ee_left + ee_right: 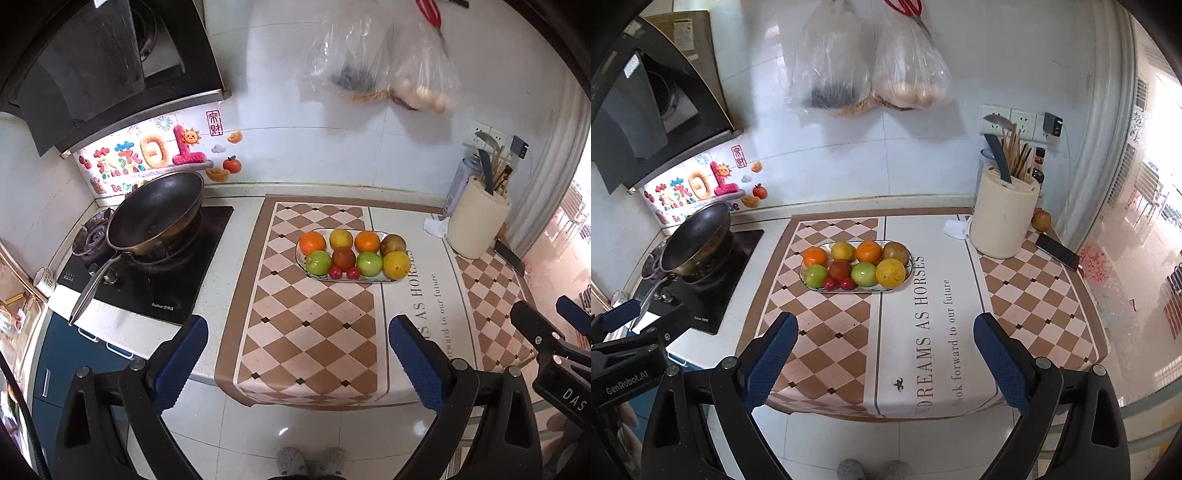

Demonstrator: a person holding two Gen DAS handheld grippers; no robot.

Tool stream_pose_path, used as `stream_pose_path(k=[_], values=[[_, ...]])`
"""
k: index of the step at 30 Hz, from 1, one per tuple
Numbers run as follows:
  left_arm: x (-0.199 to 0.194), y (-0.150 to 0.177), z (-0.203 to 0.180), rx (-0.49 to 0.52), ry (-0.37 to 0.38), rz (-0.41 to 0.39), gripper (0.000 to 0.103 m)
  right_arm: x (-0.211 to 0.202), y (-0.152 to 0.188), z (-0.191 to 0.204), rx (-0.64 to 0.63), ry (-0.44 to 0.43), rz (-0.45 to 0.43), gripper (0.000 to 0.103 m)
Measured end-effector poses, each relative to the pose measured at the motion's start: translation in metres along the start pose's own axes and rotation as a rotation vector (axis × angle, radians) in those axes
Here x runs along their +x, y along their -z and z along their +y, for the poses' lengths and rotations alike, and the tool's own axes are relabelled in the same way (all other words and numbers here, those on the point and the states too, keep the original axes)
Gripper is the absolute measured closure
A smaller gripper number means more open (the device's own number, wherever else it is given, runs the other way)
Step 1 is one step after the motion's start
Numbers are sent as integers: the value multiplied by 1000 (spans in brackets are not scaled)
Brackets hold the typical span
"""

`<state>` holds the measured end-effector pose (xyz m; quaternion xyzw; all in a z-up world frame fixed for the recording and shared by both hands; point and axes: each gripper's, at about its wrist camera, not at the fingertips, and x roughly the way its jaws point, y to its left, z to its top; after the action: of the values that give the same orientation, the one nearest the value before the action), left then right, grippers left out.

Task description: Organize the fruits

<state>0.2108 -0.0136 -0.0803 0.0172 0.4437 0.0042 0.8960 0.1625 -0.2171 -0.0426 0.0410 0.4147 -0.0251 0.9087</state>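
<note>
- Left gripper (297,354) hangs back from the counter, tongs wide apart, empty;
- Plate (376,280) on the checkered mat (306,325) holds the fruits in two rows; oranges (312,242) behind, green apples (318,263) in front;
- Right gripper (884,356) likewise spread, empty; probably approach from above, closing gently on one round fruit so neighbours don't roll.

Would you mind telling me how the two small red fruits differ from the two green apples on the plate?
The small red fruits are far smaller than the green apples and deep red rather than green. They sit touching at the plate's front rim, while the apples are apart, a dark red fruit between them. All are round, glossy and on the same plate.
</note>
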Motion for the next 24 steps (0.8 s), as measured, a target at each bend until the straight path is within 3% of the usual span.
stream_pose_path(k=[11,24], values=[[49,-14,-5,10,-10,67,3,58,-11,2,5,6,64,5],[59,-16,-5,14,-6,80,3,68,-13,7,-7,9,79,5]])
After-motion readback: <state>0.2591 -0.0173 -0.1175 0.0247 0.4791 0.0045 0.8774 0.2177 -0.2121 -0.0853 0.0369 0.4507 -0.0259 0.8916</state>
